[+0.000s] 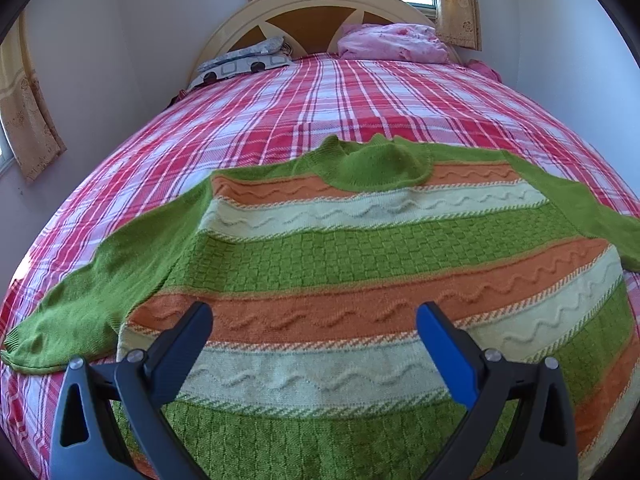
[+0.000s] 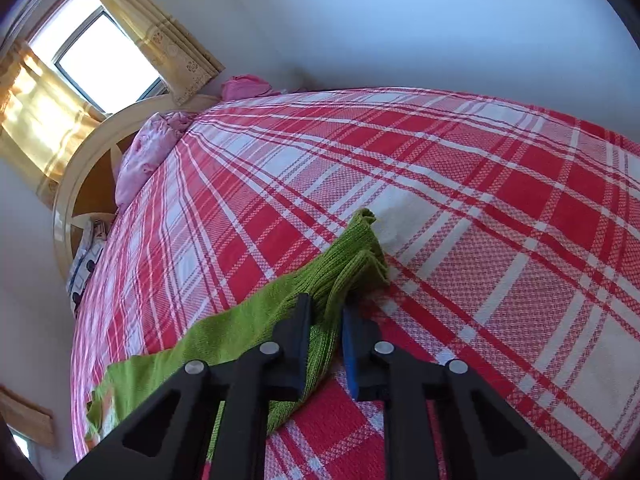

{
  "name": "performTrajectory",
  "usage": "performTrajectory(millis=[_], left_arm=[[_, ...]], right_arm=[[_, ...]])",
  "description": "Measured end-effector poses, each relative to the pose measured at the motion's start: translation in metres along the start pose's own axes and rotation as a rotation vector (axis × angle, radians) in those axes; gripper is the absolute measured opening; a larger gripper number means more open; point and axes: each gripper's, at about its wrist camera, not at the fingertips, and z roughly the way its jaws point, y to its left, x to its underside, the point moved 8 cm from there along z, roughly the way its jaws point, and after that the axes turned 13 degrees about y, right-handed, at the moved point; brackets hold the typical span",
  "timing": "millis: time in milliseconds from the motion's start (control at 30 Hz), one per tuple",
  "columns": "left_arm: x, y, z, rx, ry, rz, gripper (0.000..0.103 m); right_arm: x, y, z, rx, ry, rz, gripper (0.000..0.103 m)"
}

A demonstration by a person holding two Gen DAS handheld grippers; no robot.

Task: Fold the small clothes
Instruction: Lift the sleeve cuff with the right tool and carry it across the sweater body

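Sweater (image 1: 340, 264) flat on plaid bed (image 1: 280, 100) (pillows beyond); left claw (image 1: 314, 320) gapes, right claw (image 2: 326, 316) pinches sleeve (image 2: 352, 256).

Your left wrist view cuts off the sweater (image 1: 360, 248) at the bottom edge, so its hem is out of sight, and the right sleeve (image 1: 592, 208) runs off the right border before its cuff. The left gripper (image 1: 314, 316) hides a patch of knit behind each finger. In your right wrist view, the right gripper (image 2: 326, 312) covers the sleeve (image 2: 280, 312) where it pinches it, so the contact itself is hidden. The sweater's body is cut off at lower left there. Behind the headboard (image 1: 316, 4), the window is overexposed.
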Motion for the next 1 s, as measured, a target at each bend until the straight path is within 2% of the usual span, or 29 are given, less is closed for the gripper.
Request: performTrajectory(millis=[133,300,467,667,833,1000], left_arm=[[0.002,0.004,-0.008,0.016,-0.010,-0.009,0.103],[0.002,0.014,-0.022,0.033,-0.035,-0.024,0.103],[0.001,0.030,-0.033,0.028,-0.063,-0.050,0.103],[0.004,0.050,-0.034,0.025,-0.064,-0.080,0.103],[0.011,0.066,-0.030,-0.012,-0.062,-0.087,0.103],[0.022,0.079,-0.025,0.005,-0.046,-0.115,0.103]], right_arm=[[-0.003,0.027,-0.018,-0.047,-0.039,-0.044,0.012],[-0.007,0.080,-0.044,-0.100,-0.081,-0.135,0.012],[-0.007,0.127,-0.056,-0.137,-0.087,-0.197,0.012],[0.003,0.175,-0.062,-0.176,-0.080,-0.267,0.011],[0.015,0.218,-0.068,-0.215,-0.074,-0.327,0.011],[0.029,0.264,-0.075,-0.241,-0.072,-0.401,0.011]])
